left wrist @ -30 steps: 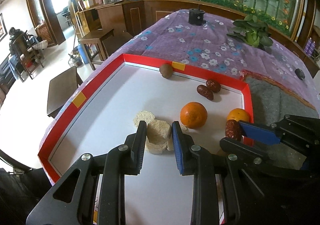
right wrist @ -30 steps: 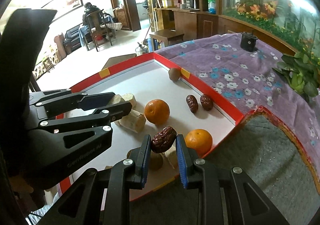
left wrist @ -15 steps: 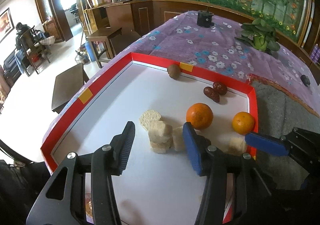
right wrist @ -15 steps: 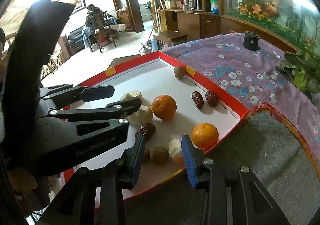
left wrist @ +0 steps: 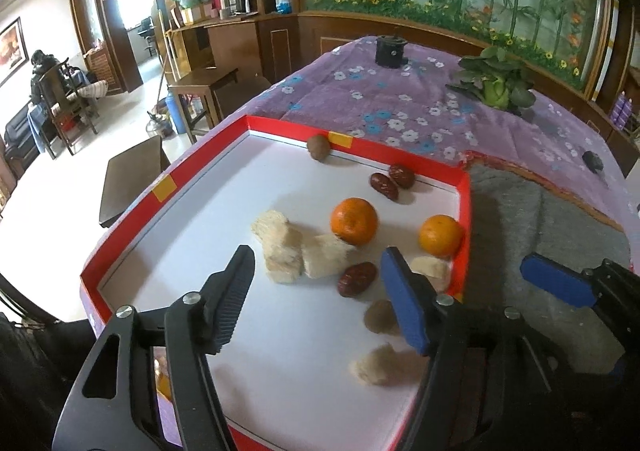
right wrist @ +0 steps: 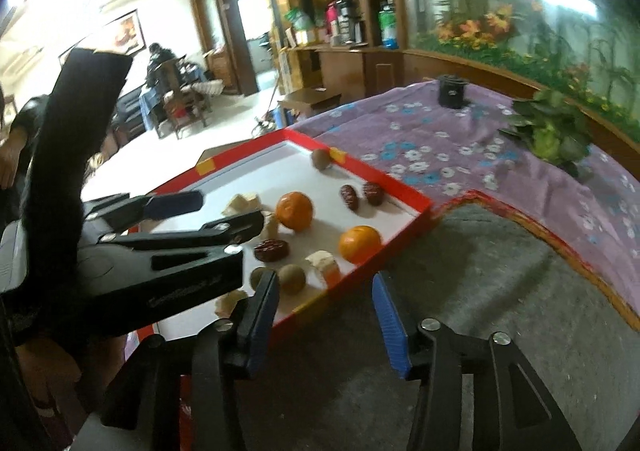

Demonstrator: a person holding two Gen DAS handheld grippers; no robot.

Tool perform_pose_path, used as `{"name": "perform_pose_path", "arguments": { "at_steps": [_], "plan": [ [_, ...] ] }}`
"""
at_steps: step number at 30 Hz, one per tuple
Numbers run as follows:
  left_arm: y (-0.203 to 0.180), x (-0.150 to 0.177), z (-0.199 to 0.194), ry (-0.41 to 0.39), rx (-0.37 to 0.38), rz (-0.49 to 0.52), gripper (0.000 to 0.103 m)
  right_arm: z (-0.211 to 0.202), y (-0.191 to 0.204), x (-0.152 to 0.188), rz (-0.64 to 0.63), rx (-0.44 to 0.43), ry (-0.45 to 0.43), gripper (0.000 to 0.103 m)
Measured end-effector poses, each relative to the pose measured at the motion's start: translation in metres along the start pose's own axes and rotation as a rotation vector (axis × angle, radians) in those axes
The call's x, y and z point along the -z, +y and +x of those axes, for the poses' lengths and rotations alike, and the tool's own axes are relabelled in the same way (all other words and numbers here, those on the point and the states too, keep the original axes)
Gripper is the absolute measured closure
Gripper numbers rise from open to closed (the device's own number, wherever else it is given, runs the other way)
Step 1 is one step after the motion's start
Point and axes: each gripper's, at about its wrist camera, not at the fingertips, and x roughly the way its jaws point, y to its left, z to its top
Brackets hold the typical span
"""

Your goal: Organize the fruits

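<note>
Red-rimmed white tray (left wrist: 464, 187) at frame centre holds fruit; left gripper (left wrist: 320, 299) and right gripper (right wrist: 324, 315) jaws opening, empty.

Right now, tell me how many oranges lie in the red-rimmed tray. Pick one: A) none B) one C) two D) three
C: two oranges show on the white floor of the tray, one near the middle and one by the right rim; the right wrist view shows the same two.
</note>
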Motion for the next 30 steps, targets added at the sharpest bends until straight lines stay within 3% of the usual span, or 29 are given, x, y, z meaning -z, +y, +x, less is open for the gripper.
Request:
{"name": "perform_pose_path", "arguments": {
  "at_steps": [7, 13, 30],
  "plan": [
    [-0.005, 0.006, -0.013, -0.019, 0.006, -0.024, 0.037, -0.008, -0.01, 0.008, 0.054, 0.04, -0.011, 0.049],
    [-0.004, 0.01, -0.022, -0.034, -0.042, -0.035, 0.037, -0.013, -0.014, 0.01, 0.078, 0.055, -0.028, 0.043],
    [-0.009, 0.013, -0.027, -0.039, -0.087, -0.031, 0.036, -0.005, -0.011, 0.013, 0.076, 0.068, -0.003, 0.043]
  ]
}}
